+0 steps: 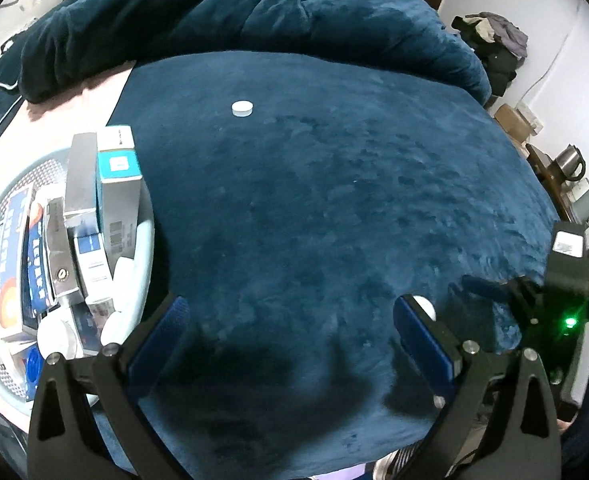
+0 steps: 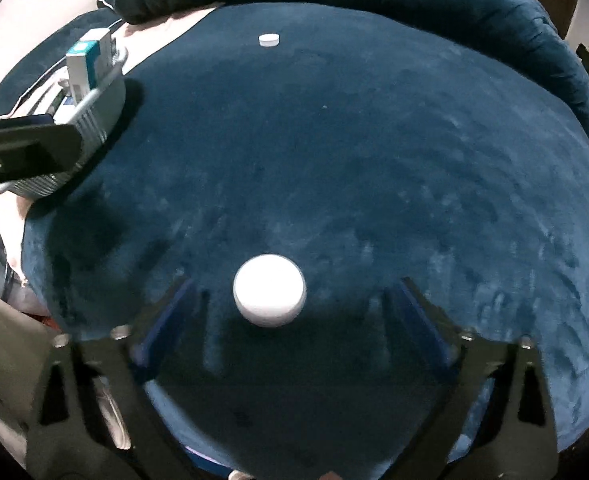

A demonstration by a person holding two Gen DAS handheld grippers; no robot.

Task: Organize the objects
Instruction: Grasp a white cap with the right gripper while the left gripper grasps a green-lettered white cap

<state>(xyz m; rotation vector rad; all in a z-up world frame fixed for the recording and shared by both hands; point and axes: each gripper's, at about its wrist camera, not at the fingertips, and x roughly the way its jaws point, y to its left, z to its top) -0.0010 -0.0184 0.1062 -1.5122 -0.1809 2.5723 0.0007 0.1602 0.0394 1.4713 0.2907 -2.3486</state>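
**Two white round containers on blue bed blanket; both tongs spread, nothing held**

Left wrist view
- Left tongs (image 1: 292,322): jaws spread wide, blue-padded fingers (image 1: 162,336) at lower left and lower right. Nothing between them but bare blanket; nothing gripped.
- Blanket (image 1: 334,200): dark blue plush, covering the bed across most of the view; a bunched quilt (image 1: 234,12) of the same colour lies behind it.
- Small white container (image 1: 242,108): flat, round, lying on the blanket well ahead of the left tongs, slightly left of their centre line, well apart from them.
- Second white container (image 1: 426,307): only a sliver shows, just behind the tip of the right-hand finger.
- Basket (image 1: 144,252): pale blue, round, at the left edge, just beside the left-hand finger. Packed with upright boxes (image 1: 118,184) in grey, white and blue, plus smaller round items low down.
- Right tongs (image 1: 534,304): partly seen at lower right, dark frame with a green light.

Right wrist view
- Right tongs (image 2: 294,304): jaws wide apart, fingers somewhat blurred, low over the blanket (image 2: 414,160). Nothing clamped.
- Large white container (image 2: 269,295): round, flat-topped, resting on the blanket between the two fingers, roughly centred, clear space on each side; touching neither finger.
- Small white container (image 2: 269,40): far ahead on the blanket, well apart.
- Basket (image 2: 102,104): upper left, at the blanket's edge, boxes (image 2: 88,62) standing in it; the dark body of the left tongs crosses in front of it.
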